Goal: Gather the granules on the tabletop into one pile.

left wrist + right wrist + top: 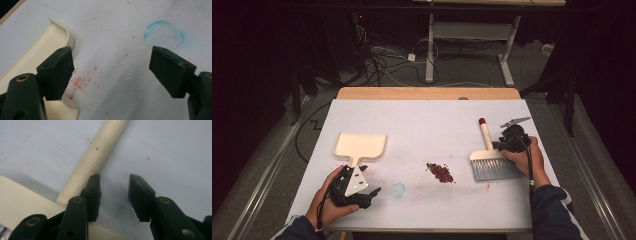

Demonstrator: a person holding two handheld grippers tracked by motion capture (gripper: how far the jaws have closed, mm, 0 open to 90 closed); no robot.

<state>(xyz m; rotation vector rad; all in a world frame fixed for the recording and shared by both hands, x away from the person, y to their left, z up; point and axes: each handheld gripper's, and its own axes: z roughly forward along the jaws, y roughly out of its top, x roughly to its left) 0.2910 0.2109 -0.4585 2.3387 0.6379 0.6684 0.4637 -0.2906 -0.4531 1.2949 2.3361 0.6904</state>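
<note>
- High view sets the stage: a small pile of red crumbs (440,172) lies on the white desk (432,120), not yet swept, so the main work is all ahead.
- Left of the crumbs lies the cream dustpan (360,145), flat on the desk with its handle toward the person; its tray looks empty.
- Right of the crumbs lies the hand brush (490,159), bristles toward the person, its cream handle with a red tip pointing away.
- The left tongs (371,194) rest on the desk just on the person's side of the dustpan handle, well left of the crumbs. In the left gripper view they (113,72) stand wide apart with nothing between them; the dustpan (37,50) edge lies beside one jaw.
- The right tongs (498,145) sit at the brush, right of the crumbs. In the right gripper view they (115,195) stand narrowly apart and grip nothing: the brush handle (96,155) lies outside them, just beside one jaw, with bare desk in the gap.
- Faint red smears and a blue ring (398,190) mark the desk near the crumbs.
- My judgement: neither tool is picked up. Left to do: grasp brush and dustpan, bring both to the crumbs, sweep them in.
</note>
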